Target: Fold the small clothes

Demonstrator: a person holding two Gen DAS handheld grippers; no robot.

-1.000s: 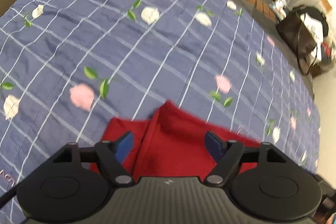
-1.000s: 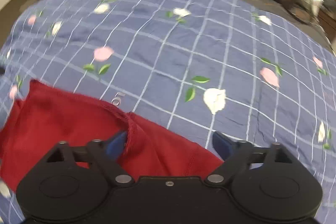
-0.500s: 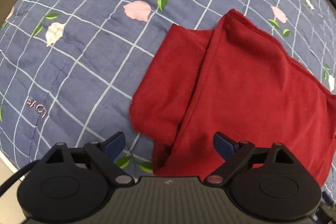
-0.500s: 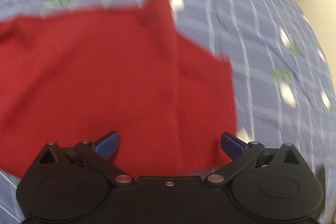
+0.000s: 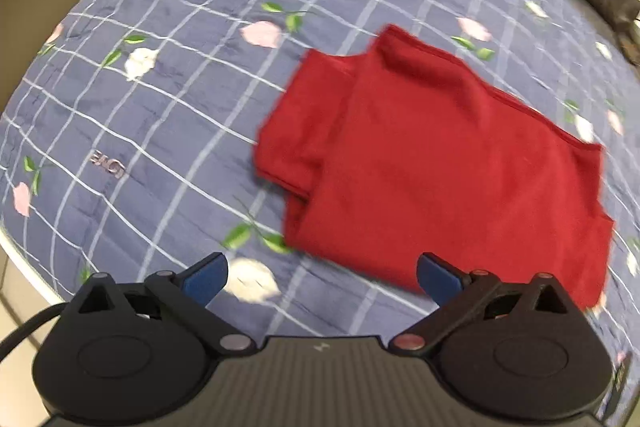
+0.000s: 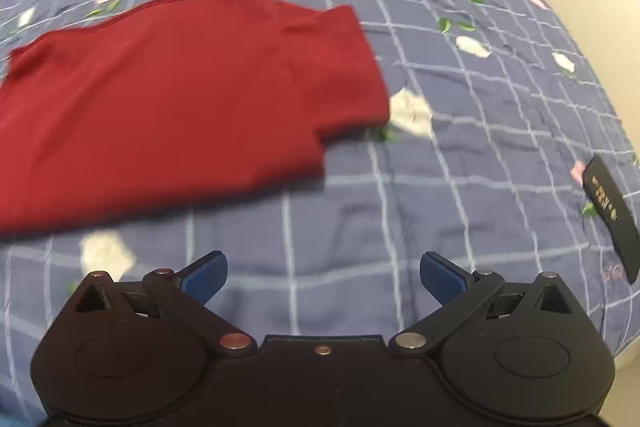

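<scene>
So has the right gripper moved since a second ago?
Yes. The right gripper has pulled back off the red garment; bare quilt now lies between its open fingers.

Red garment [image 5: 440, 163]; blue white-checked floral bedspread [image 5: 160, 87].

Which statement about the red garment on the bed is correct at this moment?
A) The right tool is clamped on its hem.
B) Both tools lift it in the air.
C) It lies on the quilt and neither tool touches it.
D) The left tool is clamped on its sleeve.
C: the red garment lies on the quilt, while the left tool and the right tool are both open and apart from it.
</scene>
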